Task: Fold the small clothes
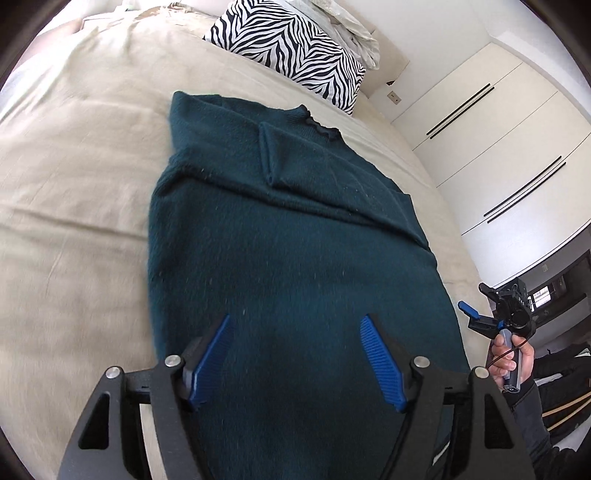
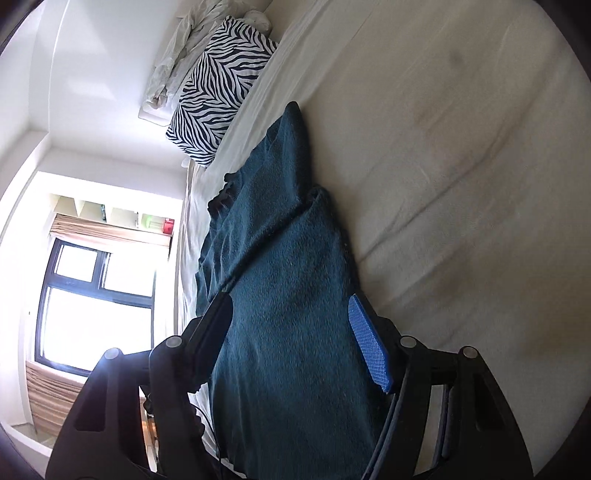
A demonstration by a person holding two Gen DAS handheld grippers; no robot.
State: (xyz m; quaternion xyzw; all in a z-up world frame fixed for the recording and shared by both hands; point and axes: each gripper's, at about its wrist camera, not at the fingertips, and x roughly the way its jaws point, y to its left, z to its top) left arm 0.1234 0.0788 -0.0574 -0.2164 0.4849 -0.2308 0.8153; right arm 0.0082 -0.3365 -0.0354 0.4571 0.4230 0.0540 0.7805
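Note:
A dark teal knit sweater (image 1: 288,236) lies flat on the beige bed sheet (image 1: 81,192), sleeves folded in across the chest, collar toward the pillow. My left gripper (image 1: 297,321) is open, hovering over the sweater's lower part, with nothing between its blue fingers. My right gripper (image 1: 476,317) shows in the left wrist view at the sweater's right edge, open and held in a hand. In the right wrist view my right gripper (image 2: 291,302) is open, its jaws straddling the sweater (image 2: 291,302) near its hem edge; I cannot tell whether they touch it.
A zebra-print pillow (image 1: 291,51) and crumpled white bedding (image 1: 354,33) sit at the head of the bed. White wardrobe doors (image 1: 491,133) stand to the right of the bed. A window (image 2: 92,295) shows in the right wrist view.

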